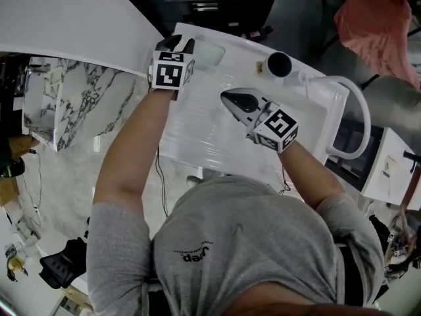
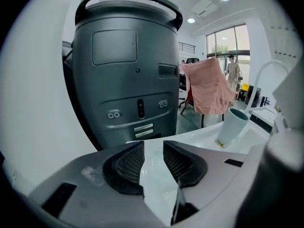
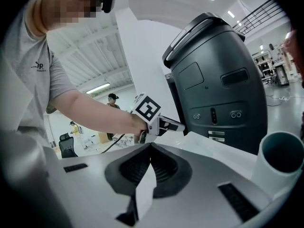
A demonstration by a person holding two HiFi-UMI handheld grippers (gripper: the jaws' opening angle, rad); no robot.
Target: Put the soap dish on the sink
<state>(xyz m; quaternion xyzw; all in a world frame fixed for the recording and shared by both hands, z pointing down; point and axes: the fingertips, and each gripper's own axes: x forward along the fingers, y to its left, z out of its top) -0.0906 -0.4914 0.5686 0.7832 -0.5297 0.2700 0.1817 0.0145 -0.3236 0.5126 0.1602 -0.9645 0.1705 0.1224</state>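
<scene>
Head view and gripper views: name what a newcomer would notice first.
The big dark grey machine looms beyond the white sink, filling the left gripper view. In the head view, the left gripper sits at the sink's far left corner beside the pale soap dish, while the right gripper hovers over the basin, jaws shut.

**Cameras around the sink (image 1: 204,137)**
It is seen steeply from above; both low gripper views share the grey machine (image 2: 123,75), at 12 and 2 o'clock.
</scene>
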